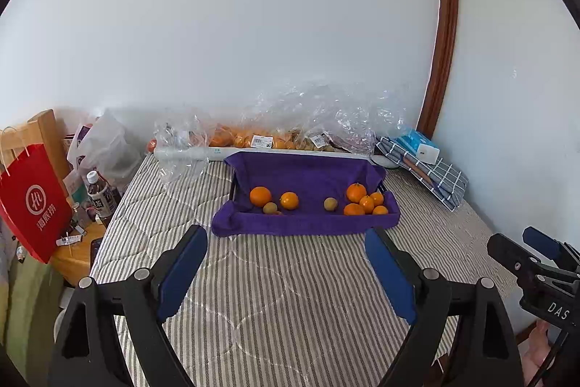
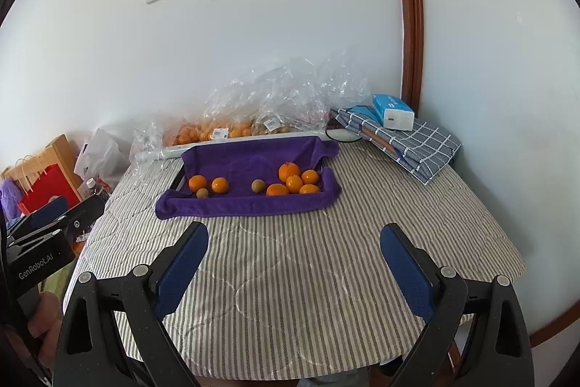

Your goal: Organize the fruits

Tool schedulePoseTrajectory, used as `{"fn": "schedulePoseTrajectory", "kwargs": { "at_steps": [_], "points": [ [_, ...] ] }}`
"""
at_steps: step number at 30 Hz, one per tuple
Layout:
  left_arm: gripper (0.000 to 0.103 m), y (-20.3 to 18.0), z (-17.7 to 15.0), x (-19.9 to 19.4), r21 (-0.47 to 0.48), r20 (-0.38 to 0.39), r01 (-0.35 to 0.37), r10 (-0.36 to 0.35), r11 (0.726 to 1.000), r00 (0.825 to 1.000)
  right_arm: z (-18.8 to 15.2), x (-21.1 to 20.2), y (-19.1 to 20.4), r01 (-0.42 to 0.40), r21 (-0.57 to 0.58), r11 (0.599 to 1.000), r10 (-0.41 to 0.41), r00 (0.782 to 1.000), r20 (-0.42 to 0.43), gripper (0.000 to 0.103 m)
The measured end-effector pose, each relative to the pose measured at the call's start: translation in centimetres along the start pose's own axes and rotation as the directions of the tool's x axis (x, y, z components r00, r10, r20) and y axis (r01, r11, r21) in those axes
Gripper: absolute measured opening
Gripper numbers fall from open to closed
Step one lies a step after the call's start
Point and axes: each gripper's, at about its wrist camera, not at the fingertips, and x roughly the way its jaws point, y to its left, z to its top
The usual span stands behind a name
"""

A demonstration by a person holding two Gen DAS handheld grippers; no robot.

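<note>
The fruits sat in a tray lined with a purple towel (image 1: 308, 176), toward the far side of the striped tabletop (image 1: 290, 278). On the tray's right end five oranges (image 1: 364, 202) clustered, touching one another; on its left end lay two oranges (image 1: 273, 197) apart from that group, with a small greenish-brown fruit (image 1: 270, 208) just beside them and a second such fruit (image 1: 330, 204) alone near the middle. The tray's long axis ran left to right across our view, so we judged the sorting would go along that line.

Our left tongs (image 1: 286, 260) hung spread wide and empty, straight in front of the tray's near edge, with the two stray oranges ahead and slightly left. Our right tongs (image 2: 293, 260) were likewise spread and empty, with the cluster ahead and close to their centre line. We judged the left hand nearer the loose pair, the right hand nearer the cluster.

Between tongs and tray the striped cloth lay bare, leaving room to advance. Behind the tray, clear plastic bags (image 1: 290, 129) of more fruit crowded the wall; a folded checked cloth (image 2: 409, 140) with a blue box (image 2: 393, 111) filled the far right corner.
</note>
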Motion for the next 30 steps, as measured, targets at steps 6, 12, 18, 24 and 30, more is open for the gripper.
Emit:
{"fn": "schedulePoseTrajectory", "kwargs": {
  "at_steps": [6,12,18,24,30],
  "points": [
    [0.089,0.04,-0.08,0.04,0.0,-0.002,0.001,-0.001,1.0,1.0,-0.02,0.0,0.05,0.002,0.002,1.0,-0.002,1.0,0.0,0.095],
    [0.089,0.09,-0.08,0.03,0.0,-0.002,-0.001,0.001,1.0,1.0,-0.12,-0.01,0.1,0.0,0.001,1.0,0.0,1.0,0.0,0.095],
    [0.089,0.2,0.0,0.04,0.001,-0.001,-0.001,0.001,1.0,1.0,-0.13,0.02,0.04,0.0,0.005,1.0,0.0,1.0,0.001,0.095],
    [0.089,0.3,0.06,0.02,0.001,-0.001,0.0,0.0,1.0,1.0,-0.12,0.01,-0.14,0.006,0.007,1.0,-0.006,1.0,0.0,0.095],
    [0.09,0.28,0.17,0.02,0.0,-0.001,-0.002,0.002,1.0,1.0,-0.18,-0.06,-0.13,0.006,0.008,1.0,-0.006,1.0,0.001,0.095]
  ]
}}
